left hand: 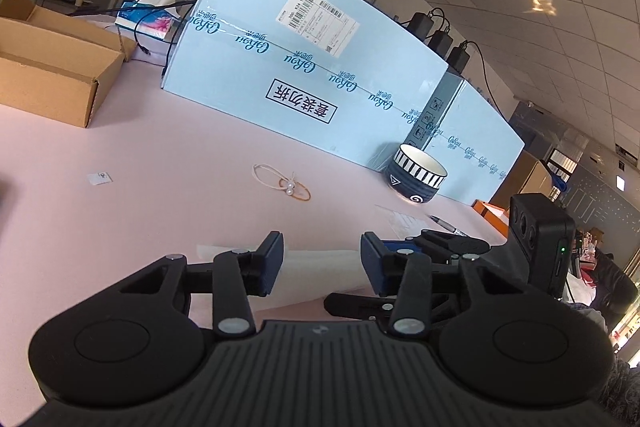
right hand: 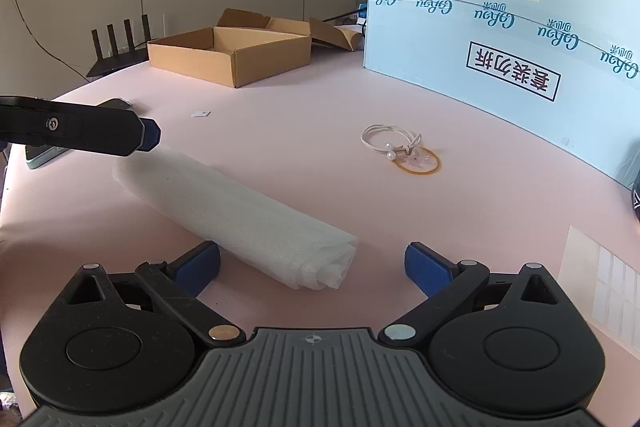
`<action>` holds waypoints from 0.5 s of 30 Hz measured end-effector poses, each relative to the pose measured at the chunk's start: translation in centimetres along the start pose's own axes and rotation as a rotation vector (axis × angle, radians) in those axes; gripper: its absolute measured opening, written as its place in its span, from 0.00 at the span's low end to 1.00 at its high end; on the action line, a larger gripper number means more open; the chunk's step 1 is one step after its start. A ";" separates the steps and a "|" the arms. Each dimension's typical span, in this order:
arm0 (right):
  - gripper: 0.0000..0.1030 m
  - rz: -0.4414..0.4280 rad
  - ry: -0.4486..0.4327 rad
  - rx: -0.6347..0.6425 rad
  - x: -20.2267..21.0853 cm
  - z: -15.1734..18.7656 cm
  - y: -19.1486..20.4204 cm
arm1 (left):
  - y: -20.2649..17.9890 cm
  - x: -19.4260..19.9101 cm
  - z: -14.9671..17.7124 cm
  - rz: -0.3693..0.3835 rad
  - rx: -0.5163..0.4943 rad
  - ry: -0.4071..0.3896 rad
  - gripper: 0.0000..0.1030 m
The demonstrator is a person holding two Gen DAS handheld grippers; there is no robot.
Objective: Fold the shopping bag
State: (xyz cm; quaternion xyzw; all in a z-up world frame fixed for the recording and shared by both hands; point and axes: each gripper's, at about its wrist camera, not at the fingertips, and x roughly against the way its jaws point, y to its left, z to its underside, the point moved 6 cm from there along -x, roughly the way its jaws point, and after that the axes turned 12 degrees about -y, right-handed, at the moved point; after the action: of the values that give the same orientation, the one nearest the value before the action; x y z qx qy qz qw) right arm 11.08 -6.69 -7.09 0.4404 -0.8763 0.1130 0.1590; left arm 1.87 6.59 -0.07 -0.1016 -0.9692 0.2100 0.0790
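**A:** Where does the shopping bag (right hand: 236,211) lie?

**B:** It is on the pink table (right hand: 304,131), already rolled into a long white bundle that runs from far left to near right in the right wrist view. At its left end sits the left gripper (left hand: 322,265). Its jaws are partly open with the white material between them, and whether the pads press on it cannot be told.

**A:** And further right?

**B:** The near end of the roll lies between the wide-spread jaws of the right gripper (right hand: 312,269), closer to the left finger. Neither pad touches it, so this claw holds nothing.

**A:** How would the bag handle?

**B:** It looks thin, light and soft, a crinkly film in loose layers. It probably has some spring, so an unpinned roll may unwind. It seems slippery too, and the outer layer could slide off the inner ones under a shallow pinch.

**A:** So where should it be gripped?

**B:** Probably across the full thickness near an end, catching all the layers, with the other end pinned. The hair ties (right hand: 400,149) to the right lie well clear of it.
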 end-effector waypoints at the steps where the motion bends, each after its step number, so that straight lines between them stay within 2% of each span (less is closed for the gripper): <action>1: 0.96 0.001 0.000 0.002 0.0 0.0 0.0 | -0.6 -0.1 -0.2 0.010 -0.020 -0.004 0.38; 7: 0.96 0.000 0.000 0.001 0.0 0.0 0.0 | -2.8 -1.4 0.1 0.063 -0.059 0.028 0.38; 12: 0.95 0.003 -0.009 -0.001 0.1 -0.1 -0.1 | -2.2 -2.5 1.9 0.017 -0.046 0.082 0.38; 15: 0.92 0.003 -0.022 -0.004 0.3 -0.2 -0.1 | -1.7 -1.9 1.3 0.032 -0.021 0.057 0.38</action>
State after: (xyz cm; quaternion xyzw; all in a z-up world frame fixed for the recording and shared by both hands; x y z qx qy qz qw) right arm 11.07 -6.89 -6.84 0.4401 -0.8789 0.1066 0.1501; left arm 3.17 4.13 -0.76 -0.1238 -0.9670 0.1979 0.1022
